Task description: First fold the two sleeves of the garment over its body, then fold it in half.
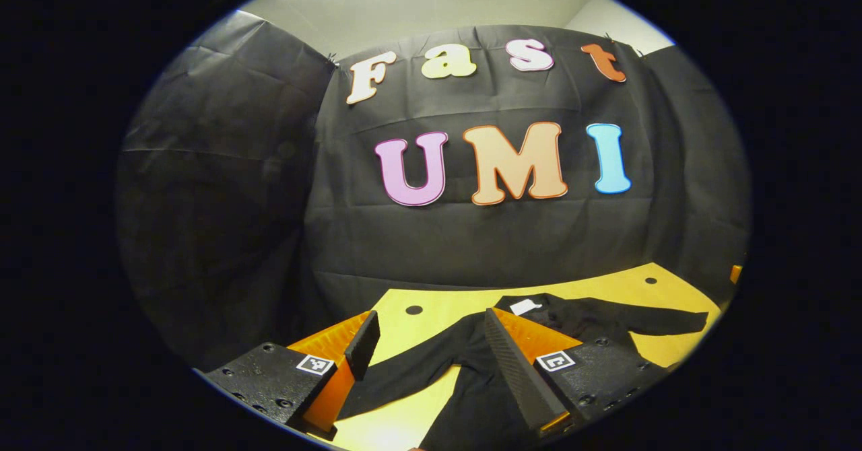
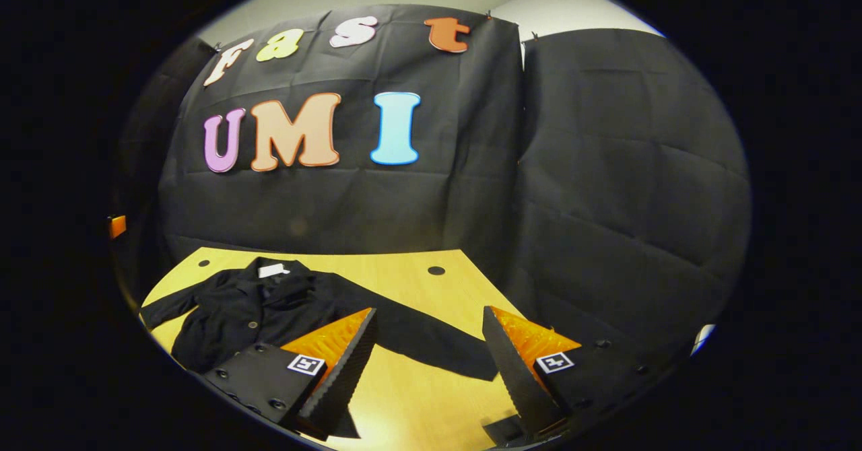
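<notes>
- Left hand-held gripper (image 1: 431,357) has its fingers spread wide with nothing between them, hovering above one sleeve (image 1: 404,370).
- Right hand-held gripper (image 2: 427,363) is the same deal, fingers apart, held over the other sleeve (image 2: 431,340).
- Jacket (image 2: 262,313) lies flat on the worktop (image 2: 377,269), sleeves out to the sides.
- Looks like step one hasn't started. Next move, I'd guess: drop down and pinch a cuff.

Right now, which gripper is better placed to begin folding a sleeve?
Probably the left gripper: its open fingers already straddle one spread sleeve of the jacket. The right gripper is open above the other sleeve, whose cuff lies beside one finger.
</notes>
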Tool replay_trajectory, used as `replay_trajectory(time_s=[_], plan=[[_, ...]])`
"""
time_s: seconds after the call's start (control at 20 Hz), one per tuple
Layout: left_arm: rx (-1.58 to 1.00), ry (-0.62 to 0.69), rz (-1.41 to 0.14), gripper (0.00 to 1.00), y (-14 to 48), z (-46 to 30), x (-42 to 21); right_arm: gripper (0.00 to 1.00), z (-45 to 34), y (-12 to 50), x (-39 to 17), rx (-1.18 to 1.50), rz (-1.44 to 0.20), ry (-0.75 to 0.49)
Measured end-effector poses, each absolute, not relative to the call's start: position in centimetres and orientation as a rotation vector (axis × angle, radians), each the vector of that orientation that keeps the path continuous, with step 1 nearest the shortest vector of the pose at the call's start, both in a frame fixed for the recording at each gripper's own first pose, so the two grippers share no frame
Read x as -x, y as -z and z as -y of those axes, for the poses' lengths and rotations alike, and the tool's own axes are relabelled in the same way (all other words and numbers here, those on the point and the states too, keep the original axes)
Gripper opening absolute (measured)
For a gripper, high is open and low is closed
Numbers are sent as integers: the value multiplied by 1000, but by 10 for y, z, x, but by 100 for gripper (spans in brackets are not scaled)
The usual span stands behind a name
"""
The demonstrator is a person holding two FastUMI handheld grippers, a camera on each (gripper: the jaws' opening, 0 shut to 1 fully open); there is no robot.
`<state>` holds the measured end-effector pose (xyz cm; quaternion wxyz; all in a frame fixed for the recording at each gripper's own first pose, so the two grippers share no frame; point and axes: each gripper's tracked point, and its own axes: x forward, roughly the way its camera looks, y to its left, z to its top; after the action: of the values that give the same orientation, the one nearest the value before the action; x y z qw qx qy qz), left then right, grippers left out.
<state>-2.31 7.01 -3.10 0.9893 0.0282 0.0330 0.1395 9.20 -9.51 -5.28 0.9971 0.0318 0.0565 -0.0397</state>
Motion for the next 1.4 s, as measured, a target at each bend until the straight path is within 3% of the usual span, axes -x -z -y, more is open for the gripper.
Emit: replay_trajectory(time_s=[0.15,0.2,0.3,0.4,0.45,0.75,0.8,0.95,1.05,1.1,1.15,1.4], plan=[[-53,-304,-76,93,36,-72,28,97,108,79,-122,-85,-188,37],[-55,-314,-82,97,37,-73,30,98,116,90,-132,-83,-221,43],[-69,-339,-90,93,39,-77,36,98,138,110,-152,-81,-288,93],[-85,-358,-100,97,41,-78,40,98,150,128,-169,-92,-337,114],[-96,-364,-106,93,42,-78,42,98,152,138,-174,-105,-363,112],[-128,-400,-130,93,46,-78,52,99,169,186,-217,-151,-492,125],[-119,-401,-133,97,47,-76,52,99,171,194,-221,-159,-519,125],[-127,-414,-154,97,55,-75,53,98,175,220,-225,-175,-609,124],[-134,-422,-158,93,53,-75,52,99,174,232,-224,-162,-653,119],[-130,-416,-153,97,50,-73,51,98,176,240,-225,-152,-673,120],[-127,-410,-146,93,48,-70,50,98,176,245,-224,-147,-689,116],[-130,-394,-142,93,48,-60,43,98,173,252,-224,-174,-695,99]])
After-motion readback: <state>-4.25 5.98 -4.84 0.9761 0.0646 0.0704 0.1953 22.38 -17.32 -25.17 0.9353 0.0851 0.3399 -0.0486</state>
